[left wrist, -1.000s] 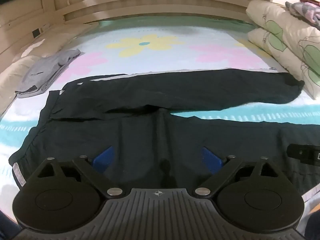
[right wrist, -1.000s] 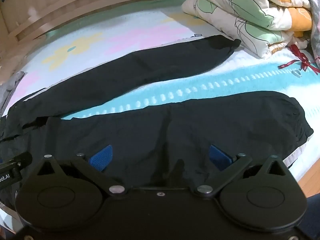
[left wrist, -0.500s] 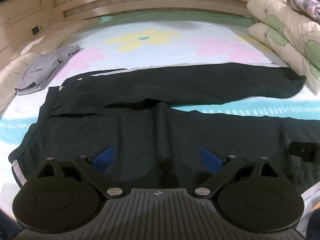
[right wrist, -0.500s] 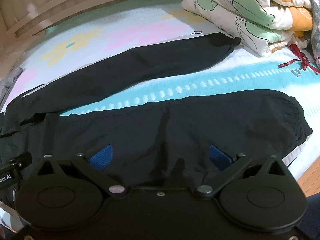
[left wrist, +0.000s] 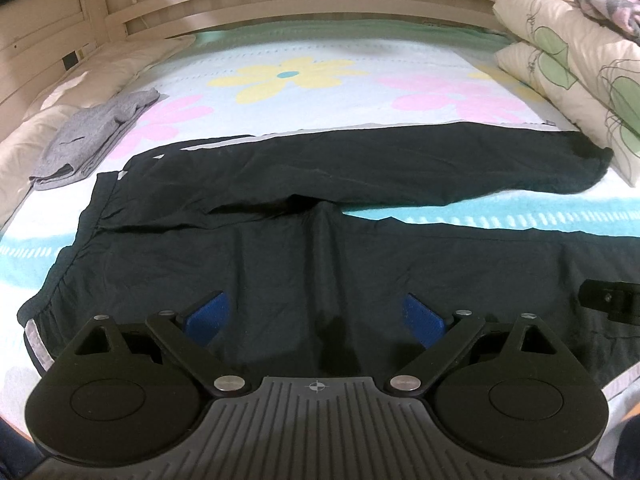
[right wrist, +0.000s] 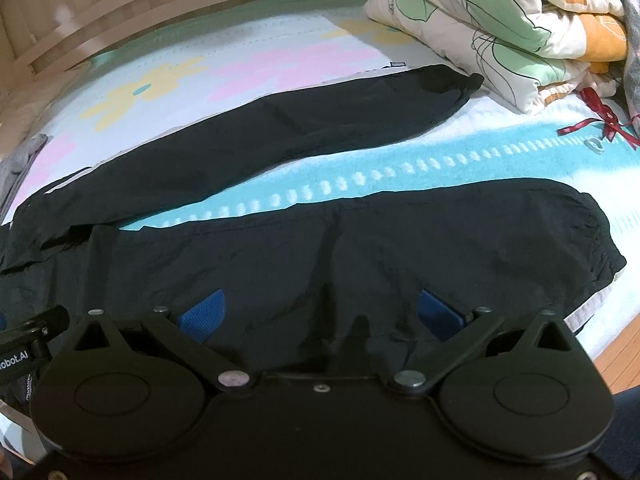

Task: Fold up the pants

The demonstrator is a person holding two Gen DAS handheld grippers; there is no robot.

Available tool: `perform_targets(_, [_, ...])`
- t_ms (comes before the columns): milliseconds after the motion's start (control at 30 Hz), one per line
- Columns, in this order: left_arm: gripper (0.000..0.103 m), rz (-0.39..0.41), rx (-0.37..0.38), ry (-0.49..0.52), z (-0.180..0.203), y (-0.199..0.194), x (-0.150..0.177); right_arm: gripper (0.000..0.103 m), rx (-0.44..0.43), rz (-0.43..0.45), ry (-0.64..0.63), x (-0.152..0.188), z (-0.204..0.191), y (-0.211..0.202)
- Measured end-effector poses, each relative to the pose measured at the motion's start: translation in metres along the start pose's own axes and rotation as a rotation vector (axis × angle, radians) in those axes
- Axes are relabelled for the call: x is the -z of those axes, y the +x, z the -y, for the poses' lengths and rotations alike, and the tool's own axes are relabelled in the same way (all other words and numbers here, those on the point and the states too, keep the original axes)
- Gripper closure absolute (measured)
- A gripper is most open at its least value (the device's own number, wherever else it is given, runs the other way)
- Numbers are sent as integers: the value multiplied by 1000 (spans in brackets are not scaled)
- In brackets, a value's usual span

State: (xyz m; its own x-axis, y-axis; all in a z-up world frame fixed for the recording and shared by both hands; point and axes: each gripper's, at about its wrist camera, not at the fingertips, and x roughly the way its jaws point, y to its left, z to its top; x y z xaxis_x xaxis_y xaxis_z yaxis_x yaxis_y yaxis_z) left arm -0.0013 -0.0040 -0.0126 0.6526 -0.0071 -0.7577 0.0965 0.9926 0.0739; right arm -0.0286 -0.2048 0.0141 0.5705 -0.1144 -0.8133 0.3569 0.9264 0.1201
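Note:
Black pants (left wrist: 280, 248) lie spread flat on the bed, waistband at the left, the two legs running right. They also show in the right wrist view (right wrist: 360, 240), with the far leg (right wrist: 260, 136) angled away from the near leg. My left gripper (left wrist: 316, 316) is open, hovering over the seat area near the waist. My right gripper (right wrist: 320, 312) is open, hovering over the near leg. Neither holds any cloth. Each gripper's edge peeks into the other's view.
A folded grey garment (left wrist: 88, 140) lies at the left. A folded floral quilt (right wrist: 500, 20) is piled at the right, touching the far leg's cuff. A red ribbon (right wrist: 596, 124) lies near the quilt. The bed's edge and wooden floor (right wrist: 624, 340) are at the right.
Both views have shifted slightly; the pants sit a little lower and nearer in frame. Both grippers stay open and the pants have not moved.

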Motion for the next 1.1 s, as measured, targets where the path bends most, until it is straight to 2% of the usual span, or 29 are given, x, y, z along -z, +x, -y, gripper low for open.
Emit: perform_targets(1100, [9, -21, -1, 2, -3, 3, 1, 0, -4, -21, -1, 0, -1, 5])
